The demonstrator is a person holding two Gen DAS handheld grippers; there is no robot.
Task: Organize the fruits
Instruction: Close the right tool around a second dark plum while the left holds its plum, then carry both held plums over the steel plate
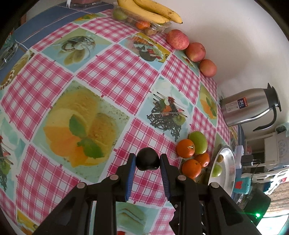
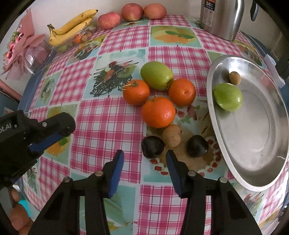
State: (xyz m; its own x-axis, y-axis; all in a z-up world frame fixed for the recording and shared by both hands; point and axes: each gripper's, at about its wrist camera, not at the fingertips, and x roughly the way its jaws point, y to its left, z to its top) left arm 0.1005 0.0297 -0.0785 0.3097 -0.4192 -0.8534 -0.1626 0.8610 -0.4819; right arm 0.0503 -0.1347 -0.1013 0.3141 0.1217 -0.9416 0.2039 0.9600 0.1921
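In the left wrist view my left gripper (image 1: 147, 159) is shut on a dark plum (image 1: 147, 161) above the checked tablecloth. In the right wrist view my right gripper (image 2: 144, 153) points down at a second dark plum (image 2: 152, 146). It is open: the plum lies just past the fingertips, close to the right one and apart from the left. Another dark plum (image 2: 196, 146) and a small brown fruit (image 2: 171, 135) lie beside it. Behind them are three oranges (image 2: 158, 112) and a green fruit (image 2: 156, 75). The steel plate (image 2: 252, 144) holds one green fruit (image 2: 228, 96) and a small brown fruit (image 2: 235, 78).
A steel thermos jug (image 2: 222, 18) stands at the back right near the wall. Three apples (image 2: 132, 11), bananas (image 2: 72, 27) on a clear box of fruit, and a pink bouquet (image 2: 23, 48) line the back. My left gripper (image 2: 59, 133) hovers at the left.
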